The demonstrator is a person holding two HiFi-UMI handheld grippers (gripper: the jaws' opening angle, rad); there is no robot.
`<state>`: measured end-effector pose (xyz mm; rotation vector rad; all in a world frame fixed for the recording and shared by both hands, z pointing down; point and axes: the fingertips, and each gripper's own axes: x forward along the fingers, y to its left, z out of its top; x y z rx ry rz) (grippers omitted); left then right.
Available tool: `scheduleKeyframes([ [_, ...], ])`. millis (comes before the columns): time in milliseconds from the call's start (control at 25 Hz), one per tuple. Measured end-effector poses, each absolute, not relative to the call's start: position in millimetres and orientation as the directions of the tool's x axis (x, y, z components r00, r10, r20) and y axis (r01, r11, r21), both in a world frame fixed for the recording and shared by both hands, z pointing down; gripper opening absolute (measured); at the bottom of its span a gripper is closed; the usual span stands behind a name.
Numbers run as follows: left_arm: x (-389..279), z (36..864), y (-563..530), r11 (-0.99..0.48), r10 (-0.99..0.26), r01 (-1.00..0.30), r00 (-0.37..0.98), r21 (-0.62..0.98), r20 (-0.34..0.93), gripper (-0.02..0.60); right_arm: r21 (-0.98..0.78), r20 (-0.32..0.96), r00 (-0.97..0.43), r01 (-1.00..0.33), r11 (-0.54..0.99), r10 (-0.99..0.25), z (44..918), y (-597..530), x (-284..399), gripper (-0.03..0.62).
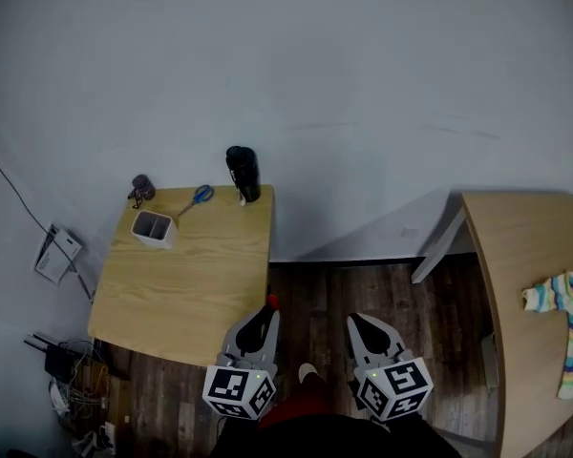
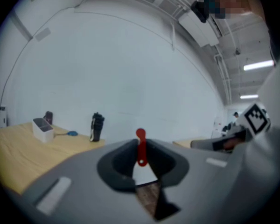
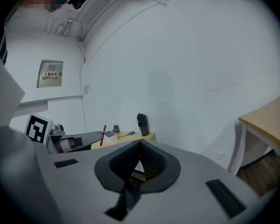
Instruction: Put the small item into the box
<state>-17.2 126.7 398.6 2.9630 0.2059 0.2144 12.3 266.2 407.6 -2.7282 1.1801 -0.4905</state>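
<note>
Pinched in the left gripper (image 1: 266,313), the red item (image 2: 141,148) was held well apart from the white box (image 1: 154,228) beside scissors (image 1: 199,197), the right gripper (image 3: 140,146) closed empty.

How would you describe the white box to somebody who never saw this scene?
Find the wooden table on the left, then its far left corner. The box there is white and open-topped, unlike the blue scissors and black bottle further right.
</note>
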Motion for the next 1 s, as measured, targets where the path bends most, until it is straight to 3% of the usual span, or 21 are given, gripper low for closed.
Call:
scheduleKeyframes([
  [600,41.3,402.4,49.5,-0.979,0.026,-0.004,0.99,0.206,0.141,0.052,-0.242,0.293,0.541,-0.756,-0.609,-0.788,416.3,179.8,87.2,0.008],
  [1000,46.0,401.5,2.9,-0.971,-0.061,-0.089,0.99,0.22,0.131,0.052,-0.222,0.322,0.45,-0.82,-0.528,-0.833,419.1,122.0,103.2,0.008],
])
